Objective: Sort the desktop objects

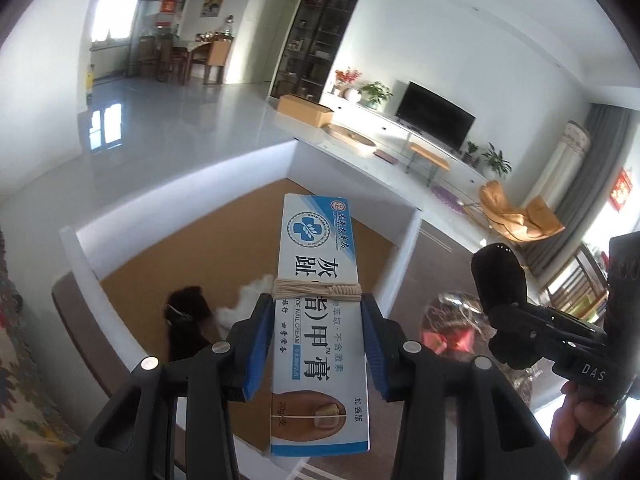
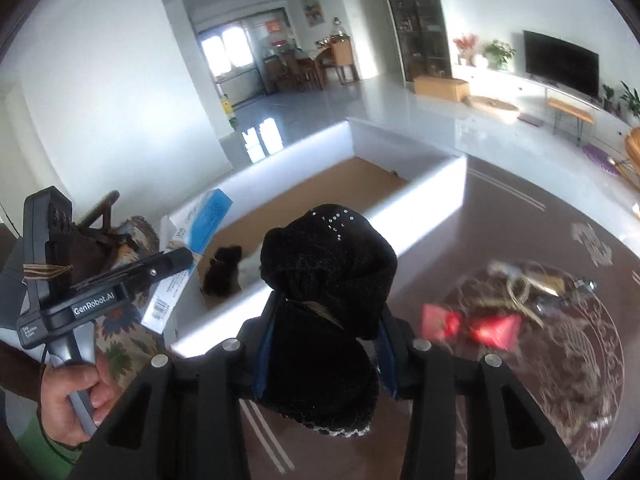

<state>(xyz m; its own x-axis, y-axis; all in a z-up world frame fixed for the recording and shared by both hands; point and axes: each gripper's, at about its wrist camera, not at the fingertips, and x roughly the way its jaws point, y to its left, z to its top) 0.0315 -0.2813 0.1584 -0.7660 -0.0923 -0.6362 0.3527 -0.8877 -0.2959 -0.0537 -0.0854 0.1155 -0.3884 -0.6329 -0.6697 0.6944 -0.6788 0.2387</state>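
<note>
The left gripper point(image 1: 318, 324), jaws clamped on a long blue-and-white cardboard cream box point(image 1: 318, 312), and the right gripper point(image 2: 326, 344), jaws clamped on a black knitted bundle point(image 2: 326, 276), both hover over the white-walled, cork-floored box point(image 2: 420, 184), seemingly ready to drop them in.

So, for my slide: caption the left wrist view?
Left tool holds a cream box above the white bin.

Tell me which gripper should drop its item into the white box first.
Left, probably. Its cream box, clamped in the left gripper, already hangs over the white box. The right gripper holds its black bundle beside the white box, over the table.
</note>
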